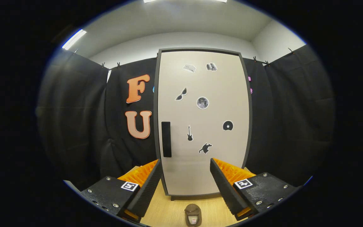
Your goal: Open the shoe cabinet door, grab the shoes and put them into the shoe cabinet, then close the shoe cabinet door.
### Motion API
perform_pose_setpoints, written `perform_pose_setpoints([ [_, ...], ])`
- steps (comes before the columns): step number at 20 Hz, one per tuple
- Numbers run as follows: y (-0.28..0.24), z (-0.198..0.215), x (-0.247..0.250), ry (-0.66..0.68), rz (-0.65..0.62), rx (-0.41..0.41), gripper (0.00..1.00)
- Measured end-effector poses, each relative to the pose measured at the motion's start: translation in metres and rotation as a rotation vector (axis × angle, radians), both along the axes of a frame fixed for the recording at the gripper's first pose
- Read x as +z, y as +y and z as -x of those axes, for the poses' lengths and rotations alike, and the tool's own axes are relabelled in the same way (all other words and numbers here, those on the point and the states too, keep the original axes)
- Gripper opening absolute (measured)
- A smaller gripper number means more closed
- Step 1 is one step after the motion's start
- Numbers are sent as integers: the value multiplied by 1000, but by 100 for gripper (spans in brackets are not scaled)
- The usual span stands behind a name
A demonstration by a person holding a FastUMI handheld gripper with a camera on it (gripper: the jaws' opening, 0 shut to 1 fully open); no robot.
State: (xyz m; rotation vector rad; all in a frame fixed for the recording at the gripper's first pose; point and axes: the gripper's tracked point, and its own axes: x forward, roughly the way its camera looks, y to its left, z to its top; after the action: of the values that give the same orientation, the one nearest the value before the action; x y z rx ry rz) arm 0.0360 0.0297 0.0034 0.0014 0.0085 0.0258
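Where the pale wood bench (175,211) runs forward, the shoe cabinet (203,123) stands upright at its far end, its light door (219,157) closed flat in a dark frame, with black cloth hung behind and to both sides under a white ceiling. A dark handle (166,139) sits low on the door's left edge, and small stickers dot the panel. The claw (185,171) is spread wide, gripping nothing, its fingers framing the door's lower part. Between them, nearer than the cabinet, lies a small brown shoe (193,214), partly cut off and hard to make out.
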Motion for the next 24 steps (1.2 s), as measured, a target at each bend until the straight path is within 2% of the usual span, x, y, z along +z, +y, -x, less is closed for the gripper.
perform_pose_setpoints([
  [11,52,-83,-8,6,25,58,95],
  [18,73,-141,-6,-2,31,59,95],
  [24,81,-173,0,-15,14,43,79],
])
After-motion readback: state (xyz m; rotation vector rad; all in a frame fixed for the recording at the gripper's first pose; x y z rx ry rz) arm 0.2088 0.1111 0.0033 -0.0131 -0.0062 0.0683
